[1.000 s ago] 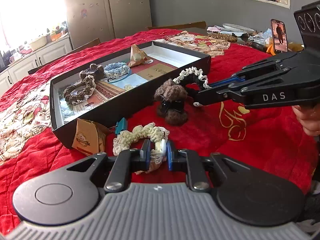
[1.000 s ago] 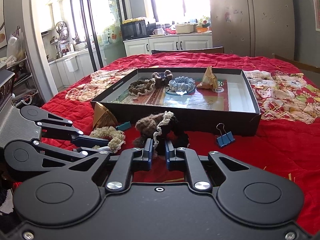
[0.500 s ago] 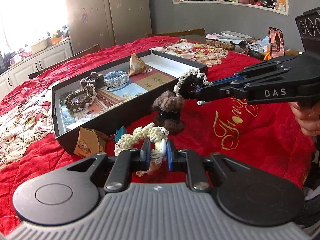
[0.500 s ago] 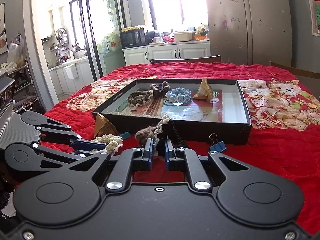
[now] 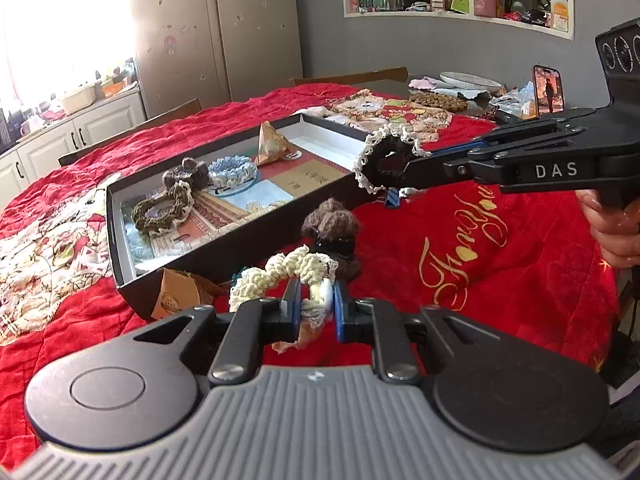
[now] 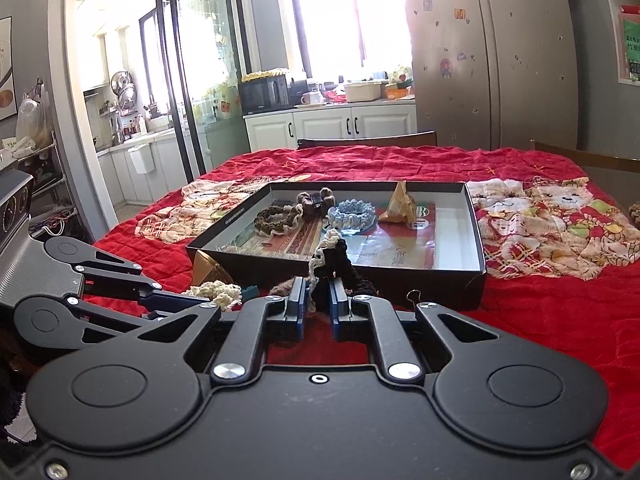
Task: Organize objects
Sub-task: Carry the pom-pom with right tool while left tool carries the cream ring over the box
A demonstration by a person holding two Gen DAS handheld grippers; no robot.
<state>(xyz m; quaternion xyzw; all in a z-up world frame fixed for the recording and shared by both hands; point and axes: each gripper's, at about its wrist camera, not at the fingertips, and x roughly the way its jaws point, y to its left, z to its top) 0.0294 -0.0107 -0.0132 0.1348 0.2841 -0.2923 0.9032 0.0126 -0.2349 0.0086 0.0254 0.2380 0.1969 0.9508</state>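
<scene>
My left gripper [image 5: 314, 292] is shut on a cream crocheted scrunchie [image 5: 280, 272], low over the red cloth just in front of the black shallow box [image 5: 256, 240]. My right gripper [image 6: 318, 292] is shut on a black scrunchie with a cream lace edge [image 6: 336, 264]. In the left wrist view that black scrunchie [image 5: 386, 160] hangs above the box's near right corner. A brown fuzzy hair piece [image 5: 330, 222] lies on the cloth between the two grippers. Inside the box lie a brown scrunchie [image 6: 276, 218], a blue scrunchie [image 6: 352, 214] and a paper pyramid packet [image 6: 400, 204].
A second paper pyramid [image 5: 176, 298] leans against the box's front wall at the left. A blue binder clip [image 5: 392, 199] lies by the box's right corner. A phone [image 5: 548, 90] and clutter stand at the table's far end. A hand [image 5: 612, 232] holds the right gripper's handle.
The right gripper has risen with the black scrunchie, from beside the brown hair piece to above the box's edge. The left gripper keeps its place with the cream scrunchie.
</scene>
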